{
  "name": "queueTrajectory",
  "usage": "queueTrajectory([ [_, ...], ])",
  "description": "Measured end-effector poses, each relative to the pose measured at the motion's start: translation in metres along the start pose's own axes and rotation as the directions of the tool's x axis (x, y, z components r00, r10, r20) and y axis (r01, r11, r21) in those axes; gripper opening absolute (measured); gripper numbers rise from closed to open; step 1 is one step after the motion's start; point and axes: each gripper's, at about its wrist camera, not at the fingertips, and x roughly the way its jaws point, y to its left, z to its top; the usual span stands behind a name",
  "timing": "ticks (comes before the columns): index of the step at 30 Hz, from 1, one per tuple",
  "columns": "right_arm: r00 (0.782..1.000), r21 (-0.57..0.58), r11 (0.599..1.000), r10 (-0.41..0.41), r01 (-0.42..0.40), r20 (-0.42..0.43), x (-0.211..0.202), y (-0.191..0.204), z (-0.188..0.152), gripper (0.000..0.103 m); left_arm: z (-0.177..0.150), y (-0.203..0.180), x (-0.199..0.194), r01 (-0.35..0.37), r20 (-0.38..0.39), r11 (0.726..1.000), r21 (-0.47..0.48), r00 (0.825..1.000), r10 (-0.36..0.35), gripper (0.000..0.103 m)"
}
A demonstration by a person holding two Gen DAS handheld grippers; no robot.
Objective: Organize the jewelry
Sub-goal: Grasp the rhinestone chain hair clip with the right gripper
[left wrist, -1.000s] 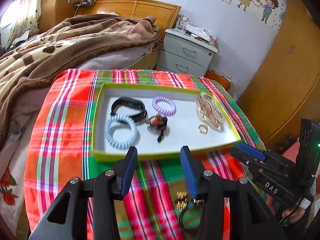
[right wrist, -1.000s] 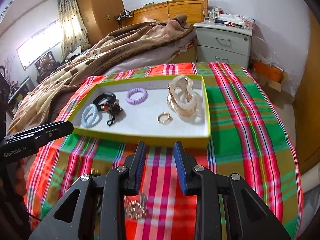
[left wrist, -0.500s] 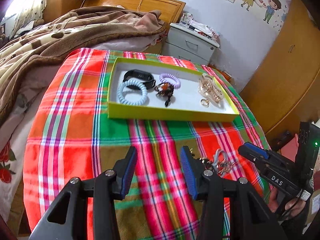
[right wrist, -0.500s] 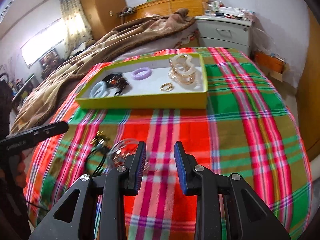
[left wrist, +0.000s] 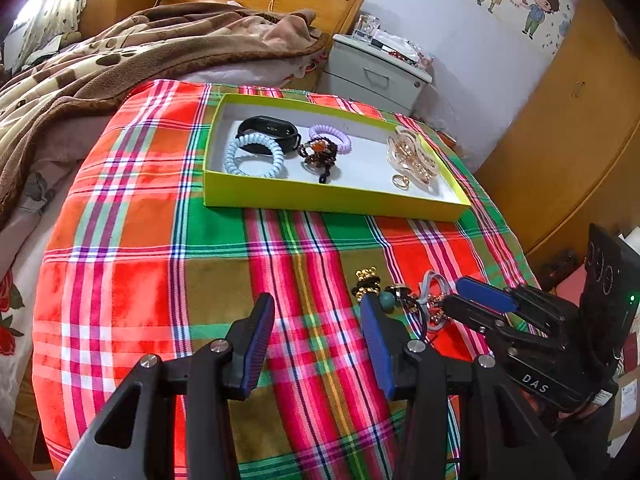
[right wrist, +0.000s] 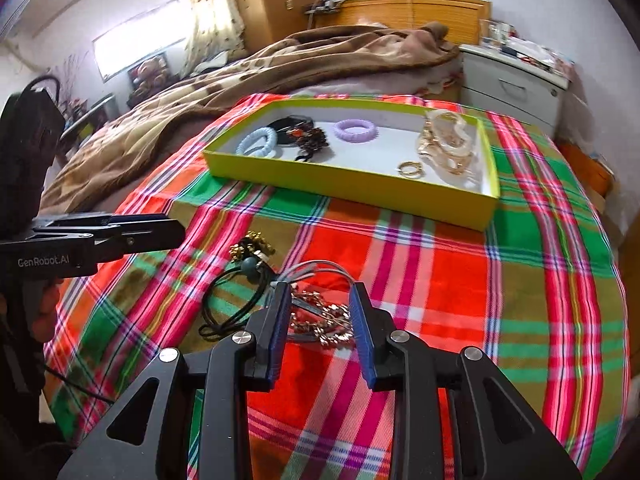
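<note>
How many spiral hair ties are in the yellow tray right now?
2. The light blue spiral hair tie lies at the tray's left end; the purple spiral hair tie sits mid-tray, toward the back wall. None appear hidden.

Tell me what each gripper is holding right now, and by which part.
Nothing. Left gripper is open over bare cloth; right gripper is opening astride the chain pile, not gripping it.

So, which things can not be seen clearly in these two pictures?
- Chain pile, right wrist view: partly behind the right gripper, jaws opening around it; links too tangled to count.
- Same pile, left wrist view: the right gripper's fingers cover it.
- Black band in the yellow box: mostly hidden by the beaded piece.
</note>
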Motion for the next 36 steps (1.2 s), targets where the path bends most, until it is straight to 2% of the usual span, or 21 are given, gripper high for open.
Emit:
queueTrajectory([
  [1, 1.0, -0.012, 1.0, -0.001, 0.001, -0.013, 0.003, 0.001, 0.001, 0.032, 0.0, -0.001, 0.001, 0.002, -0.004, 1.0, 0.002, 1.0, -0.002, 0.047],
  [3, 0.999, -0.032, 0.999, -0.02, 0.019, -0.037, 0.006, 0.001, 0.001, 0.042, -0.001, -0.002, 0.002, 0.002, -0.01, 1.0, 0.002, 1.0, -0.002, 0.047],
  [8, 0.996, -0.054, 0.998, -0.019, 0.014, -0.087, 0.006, 0.001, -0.004, 0.042, -0.001, -0.003, 0.003, 0.006, -0.011, 1.0, 0.003, 1.0, -0.006, 0.047],
  [14, 0.996, -0.031, 0.999, -0.034, 0.031, -0.085, 0.005, 0.002, -0.005, 0.042, -0.001, -0.003, 0.006, 0.004, -0.019, 1.0, 0.0, 1.0, -0.004, 0.047],
  [16, 0.995, -0.035, 0.998, -0.05, 0.047, -0.082, 0.003, 0.005, -0.006, 0.041, -0.001, -0.004, 0.006, 0.004, -0.021, 1.0, 0.002, 1.0, -0.004, 0.047],
  [18, 0.995, -0.037, 0.998, -0.06, 0.057, -0.078, 0.0, 0.007, -0.008, 0.029, -0.001, -0.004, 0.006, 0.002, -0.02, 1.0, 0.001, 1.0, -0.002, 0.047],
  [19, 0.995, -0.034, 0.997, -0.067, 0.064, -0.076, -0.001, 0.007, -0.01, 0.026, -0.001, -0.004, 0.006, 0.002, -0.019, 1.0, 0.0, 1.0, -0.002, 0.047],
  [36, 0.998, 0.125, 0.991, -0.055, 0.054, 0.01, -0.034, -0.015, -0.024, 0.026, -0.001, -0.002, 0.008, -0.005, -0.031, 1.0, -0.009, 1.0, 0.005, 0.047],
])
